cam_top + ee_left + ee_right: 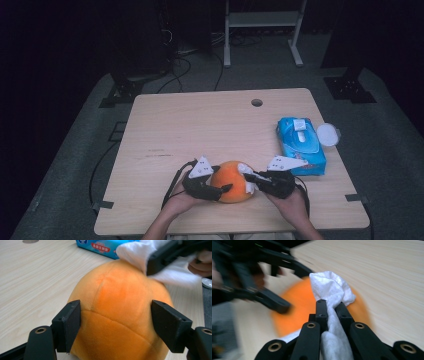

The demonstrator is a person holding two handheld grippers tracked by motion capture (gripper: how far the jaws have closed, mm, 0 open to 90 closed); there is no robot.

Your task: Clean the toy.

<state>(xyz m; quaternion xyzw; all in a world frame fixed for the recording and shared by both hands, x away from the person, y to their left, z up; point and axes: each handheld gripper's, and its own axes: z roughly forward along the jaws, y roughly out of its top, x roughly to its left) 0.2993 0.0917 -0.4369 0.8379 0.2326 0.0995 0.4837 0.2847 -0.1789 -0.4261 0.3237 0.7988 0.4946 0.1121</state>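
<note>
An orange plush ball [231,188] rests near the front edge of the wooden table [200,125]. My left gripper [220,189] holds it from the left. In the left gripper view, both jaws [116,315] press on the sides of the ball [117,297]. My right gripper [250,178] comes in from the right, shut on a crumpled white wipe [246,170]. The right gripper view shows the wipe [327,286] bunched between the closed jaws [330,303] and lying against the top of the ball [297,307]. The left gripper [272,300] is blurred there.
A blue pack of wipes [301,145] lies right of the ball, its flap open, with a white round lid [327,134] beside it. A cable hole [257,102] sits near the table's far edge. A metal stand [262,20] is on the floor beyond.
</note>
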